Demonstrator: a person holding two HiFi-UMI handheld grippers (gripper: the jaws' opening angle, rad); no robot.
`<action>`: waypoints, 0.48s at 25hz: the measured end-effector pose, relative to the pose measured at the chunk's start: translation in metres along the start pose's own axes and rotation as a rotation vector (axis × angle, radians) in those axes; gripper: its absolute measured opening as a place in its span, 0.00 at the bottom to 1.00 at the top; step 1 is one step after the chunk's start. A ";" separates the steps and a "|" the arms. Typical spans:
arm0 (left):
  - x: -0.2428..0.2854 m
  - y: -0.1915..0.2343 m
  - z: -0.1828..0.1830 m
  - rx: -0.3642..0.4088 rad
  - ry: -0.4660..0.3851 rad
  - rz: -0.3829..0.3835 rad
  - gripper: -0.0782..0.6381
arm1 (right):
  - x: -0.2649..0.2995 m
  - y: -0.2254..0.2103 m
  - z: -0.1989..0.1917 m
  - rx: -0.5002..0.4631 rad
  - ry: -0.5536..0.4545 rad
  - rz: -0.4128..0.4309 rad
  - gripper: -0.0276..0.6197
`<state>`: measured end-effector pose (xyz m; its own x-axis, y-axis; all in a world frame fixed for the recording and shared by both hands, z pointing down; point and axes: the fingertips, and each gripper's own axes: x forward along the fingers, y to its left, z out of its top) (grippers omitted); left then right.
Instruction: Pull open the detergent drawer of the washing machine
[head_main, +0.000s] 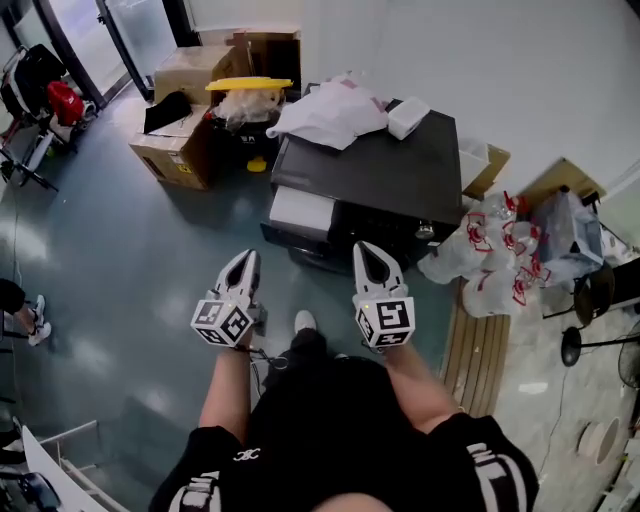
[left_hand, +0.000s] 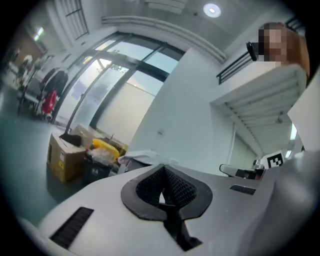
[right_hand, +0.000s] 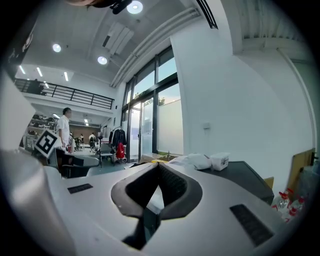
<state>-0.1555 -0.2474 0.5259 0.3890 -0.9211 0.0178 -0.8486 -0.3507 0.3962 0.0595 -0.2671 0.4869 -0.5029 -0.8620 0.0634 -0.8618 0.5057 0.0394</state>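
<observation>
The black washing machine (head_main: 385, 175) stands against the white wall, and its white detergent drawer front (head_main: 299, 212) is at the front left corner. Both grippers hover in front of it, short of touching. My left gripper (head_main: 246, 258) is shut and empty, its tips below and left of the drawer. My right gripper (head_main: 366, 249) is shut and empty too, just before the machine's dark front. In the left gripper view the closed jaws (left_hand: 163, 176) point level past the machine's left side. In the right gripper view the jaws (right_hand: 156, 172) meet, with the machine's top (right_hand: 247, 175) to the right.
A white bag (head_main: 330, 110) and a small white box (head_main: 407, 117) lie on the machine. Cardboard boxes (head_main: 185, 140) and a black bin with a yellow lid (head_main: 248, 100) stand to its left. Bags of bottles (head_main: 490, 255) and wooden planks (head_main: 478, 350) are at its right.
</observation>
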 end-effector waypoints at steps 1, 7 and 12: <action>-0.001 -0.008 0.010 0.053 0.010 0.023 0.11 | -0.001 0.002 0.004 -0.014 -0.013 0.001 0.05; -0.012 -0.046 0.062 0.444 0.026 0.204 0.11 | -0.007 0.007 0.028 0.004 -0.084 0.010 0.05; -0.010 -0.065 0.064 0.505 0.042 0.272 0.11 | -0.010 0.001 0.044 -0.001 -0.114 -0.008 0.05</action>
<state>-0.1274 -0.2262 0.4415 0.1383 -0.9855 0.0985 -0.9820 -0.1493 -0.1156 0.0607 -0.2594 0.4427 -0.5000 -0.8645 -0.0510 -0.8660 0.4985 0.0403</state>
